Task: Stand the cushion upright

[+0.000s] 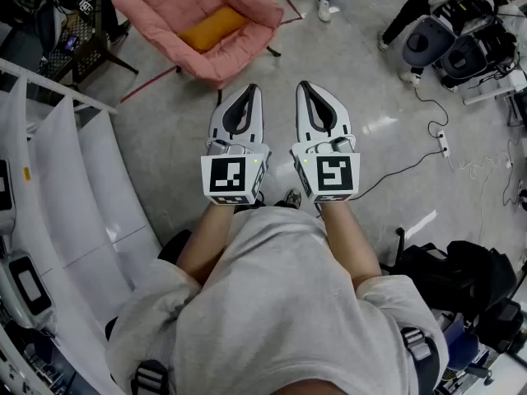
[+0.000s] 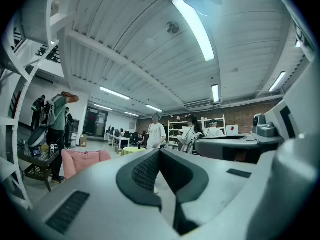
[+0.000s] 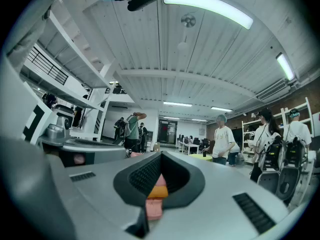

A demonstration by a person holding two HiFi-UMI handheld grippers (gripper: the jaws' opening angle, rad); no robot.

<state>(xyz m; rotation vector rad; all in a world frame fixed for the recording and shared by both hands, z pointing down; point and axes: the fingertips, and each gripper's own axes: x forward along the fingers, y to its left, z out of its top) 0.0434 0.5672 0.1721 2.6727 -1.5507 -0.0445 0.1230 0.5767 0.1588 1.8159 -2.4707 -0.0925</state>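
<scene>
Left gripper (image 1: 250, 90): pressed together, empty.
Right gripper (image 1: 305, 86): pressed together, empty.
Cushion (image 1: 212, 29): upper centre, lying in pink chair (image 1: 156, 6); only an orange sliver in right gripper view.

- The cushion (image 1: 212, 28) lies in the chair (image 1: 156, 6).
- The chair stands on the floor (image 1: 169, 134), ahead of both grippers and a little left.
- The left gripper (image 1: 250, 90) and right gripper (image 1: 304, 86) sit side by side, apart.
- A power strip (image 1: 444, 142) lies on the floor, well right.
</scene>
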